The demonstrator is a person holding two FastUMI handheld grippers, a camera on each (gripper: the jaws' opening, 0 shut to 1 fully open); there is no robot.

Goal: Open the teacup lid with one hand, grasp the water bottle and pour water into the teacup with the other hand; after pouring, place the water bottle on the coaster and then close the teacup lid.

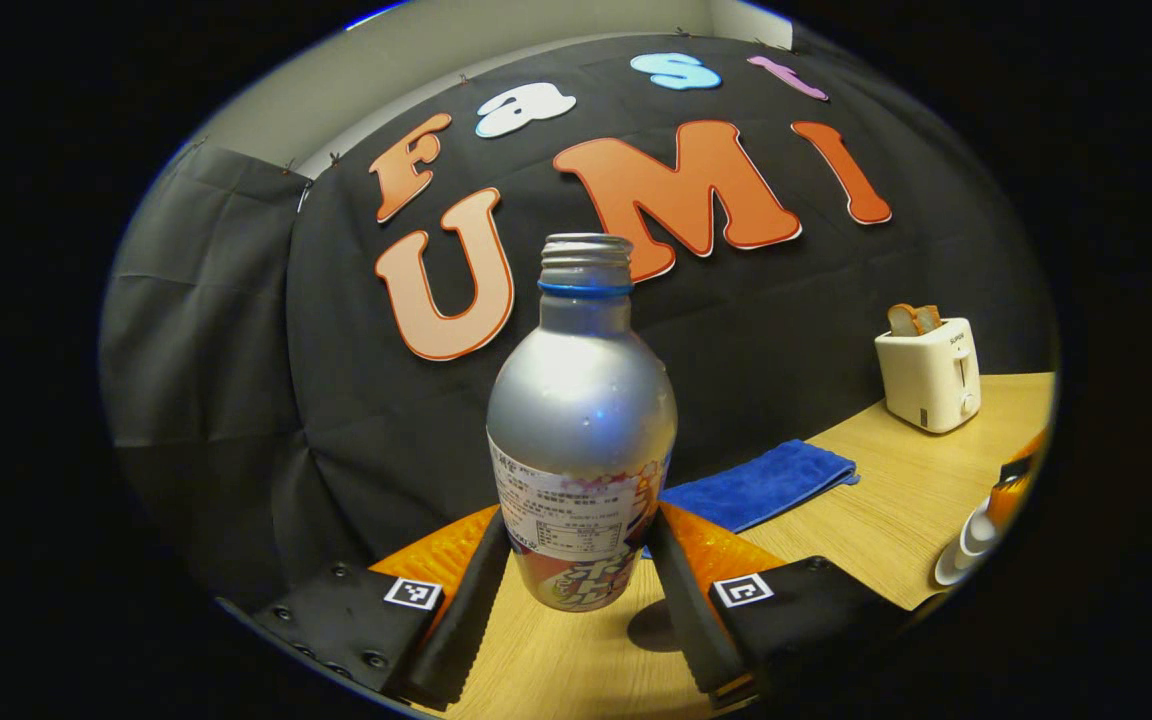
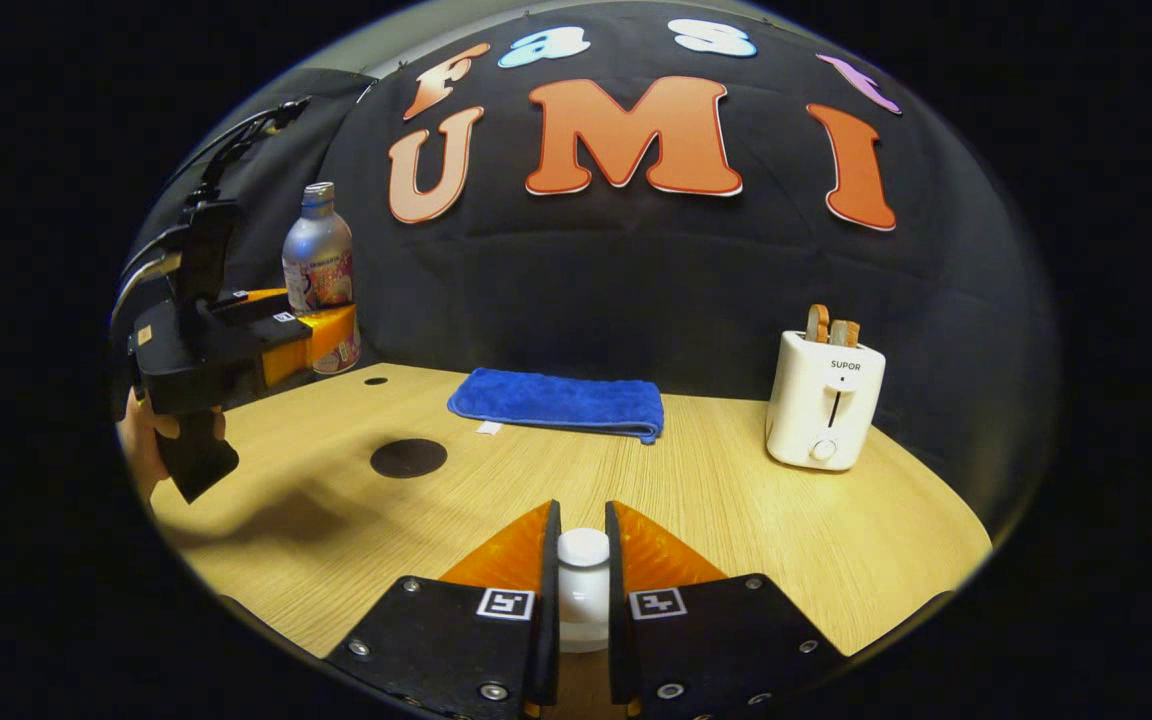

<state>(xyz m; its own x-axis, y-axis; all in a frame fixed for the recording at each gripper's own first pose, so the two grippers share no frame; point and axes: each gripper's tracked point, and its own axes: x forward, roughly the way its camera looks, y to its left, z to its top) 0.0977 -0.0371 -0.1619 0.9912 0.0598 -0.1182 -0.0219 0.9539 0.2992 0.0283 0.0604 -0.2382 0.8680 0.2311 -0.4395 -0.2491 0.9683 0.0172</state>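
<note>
A silver water bottle point(image 1: 581, 400) with a printed label and an uncapped neck stands upright between the fingers of my left gripper point(image 1: 581, 530), which is shut on its lower body. It hangs a little above the table, over its own shadow. The right gripper view shows the same bottle point(image 2: 317, 250) and left gripper point(image 2: 321, 335) at far left, held by a hand. My right gripper point(image 2: 583, 510) is shut on the white knob of the teacup lid point(image 2: 583, 550). The white teacup on its saucer point(image 1: 966, 545) peeks in at the left gripper view's right edge. A dark round coaster point(image 2: 408, 457) lies on the table.
A folded blue towel point(image 2: 558, 402) lies at the back of the wooden table point(image 2: 736, 500), against the black wall. A white toaster point(image 2: 824, 412) with bread slices stands at the back right. A small dark spot point(image 2: 375, 380) marks the table under the bottle.
</note>
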